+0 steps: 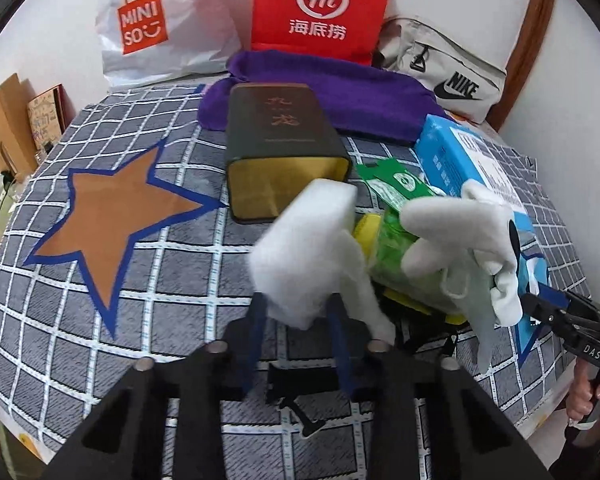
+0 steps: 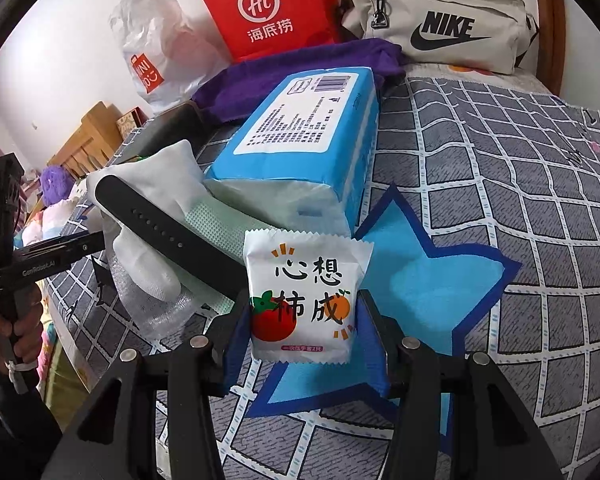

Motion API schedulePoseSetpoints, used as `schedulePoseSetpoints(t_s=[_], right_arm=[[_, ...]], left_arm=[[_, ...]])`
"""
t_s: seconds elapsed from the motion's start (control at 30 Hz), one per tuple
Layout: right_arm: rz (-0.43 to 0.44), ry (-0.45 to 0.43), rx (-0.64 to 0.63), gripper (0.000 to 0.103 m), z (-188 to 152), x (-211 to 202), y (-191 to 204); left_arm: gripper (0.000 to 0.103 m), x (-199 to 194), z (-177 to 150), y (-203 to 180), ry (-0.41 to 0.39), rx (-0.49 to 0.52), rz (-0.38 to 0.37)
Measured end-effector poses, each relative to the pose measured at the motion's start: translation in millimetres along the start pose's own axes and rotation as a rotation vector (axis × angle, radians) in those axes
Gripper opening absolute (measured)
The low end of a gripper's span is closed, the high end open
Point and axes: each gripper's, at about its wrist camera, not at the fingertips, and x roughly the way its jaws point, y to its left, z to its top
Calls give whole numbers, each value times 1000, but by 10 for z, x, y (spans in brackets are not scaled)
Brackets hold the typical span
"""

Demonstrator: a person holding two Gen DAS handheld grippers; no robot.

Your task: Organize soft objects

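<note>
On the checked bed [image 1: 140, 264], the left gripper [image 1: 300, 312] is clamped on a white sponge [image 1: 304, 236] at frame centre, lifted probably toward the open tin [image 1: 284, 148], while the right gripper [image 2: 304, 344] clamps a white packet [image 2: 304, 300] at lower centre.

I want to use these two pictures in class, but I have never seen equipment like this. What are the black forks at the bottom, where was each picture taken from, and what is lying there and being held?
No robot here: a person holds a two-finger gripper in each hand, each with a camera looking along its fingers. The left view shows the left gripper clamping a white sponge block. The right view shows the right gripper clamping a small white packet printed with fruit. On the checked bedspread lie a dark tin, a blue tissue pack, a white glove, a black strap and a purple towel. Bags lean against the wall.
</note>
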Motion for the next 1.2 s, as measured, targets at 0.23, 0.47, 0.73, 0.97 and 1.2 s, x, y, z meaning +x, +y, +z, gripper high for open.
schedulePoseSetpoints(t_s=[0.23,0.47,0.73,0.97,1.2], right_arm=[[-5,-9,-9,50,-13,-56,47],[-9,-27,-15,50,-7,-155,102],[-12,-32,-35,52,-18,-199,165],[-8,-31,-34,52,-34,-202,133],[1,-25,-23,52,-36,-161,79]], left_arm=[[9,-151,-13,67,-30,12,3],[5,-314,4,107,-73,19,-18],[9,-216,-79,-61,-8,39,-77],[37,-77,-154,-289,30,113,-74],[55,35,-245,-406,49,204,-27]])
